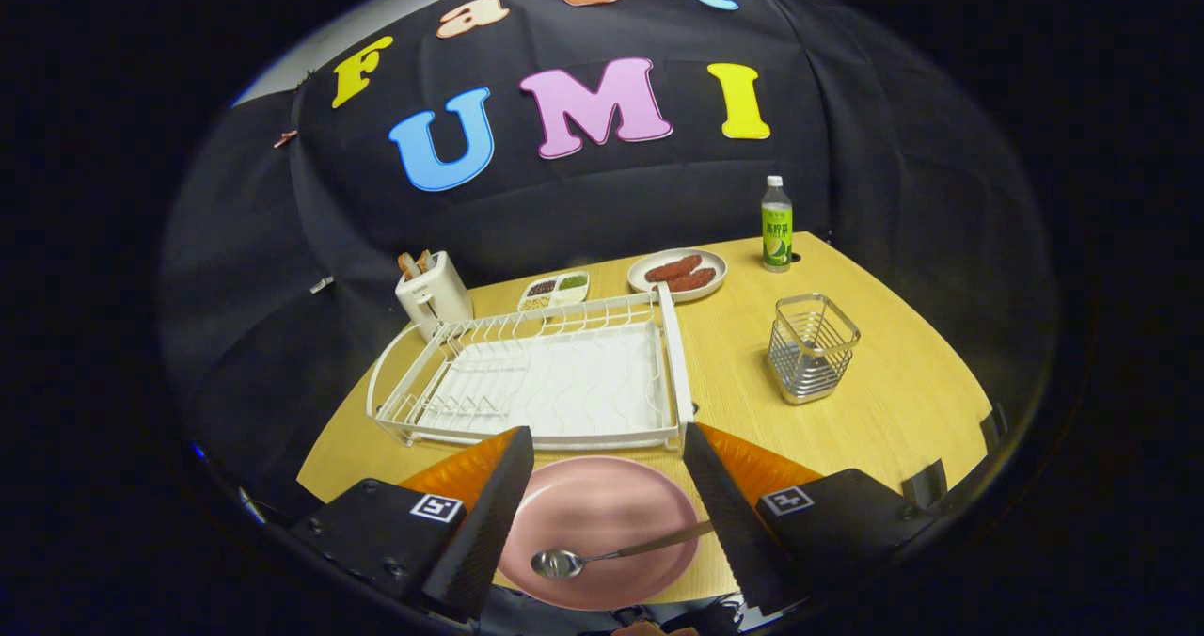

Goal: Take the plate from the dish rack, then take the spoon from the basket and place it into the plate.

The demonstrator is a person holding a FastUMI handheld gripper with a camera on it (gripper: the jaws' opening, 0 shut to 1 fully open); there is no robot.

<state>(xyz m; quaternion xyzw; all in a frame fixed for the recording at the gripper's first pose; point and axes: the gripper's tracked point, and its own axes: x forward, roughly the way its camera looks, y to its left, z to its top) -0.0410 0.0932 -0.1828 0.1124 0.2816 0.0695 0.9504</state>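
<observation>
Gripper (602,504): spread wide, nothing held; its two fingers stand to either side of the plate, above the near edge of the tabletop (903,401).
Plate (611,514): pink and round, lying flat on the tabletop at the near edge, between the fingers and just in front of the dish rack.
Spoon (602,556): metal, resting in the plate; its bowl sits toward the plate's near rim, and its handle runs out toward the right finger, where its end is hidden.
Dish rack (555,373): white wire rack over a white tray, mid-tabletop toward the left edge, beyond the fingers, with nothing standing in it.
Basket (812,346): wire metal basket, upright, near the right edge of the tabletop, well apart from the rack.
Bottle (777,224): green-labelled, white cap, upright at the far right corner.
Sausage plate (679,272): pale plate with two reddish sausages, at the far edge just behind the rack's far right corner.
Divided dish (557,290): small white tray with dark and green fillings, left of the sausage plate.
Toaster (432,293): white, with slices sticking up, at the far left corner.
</observation>
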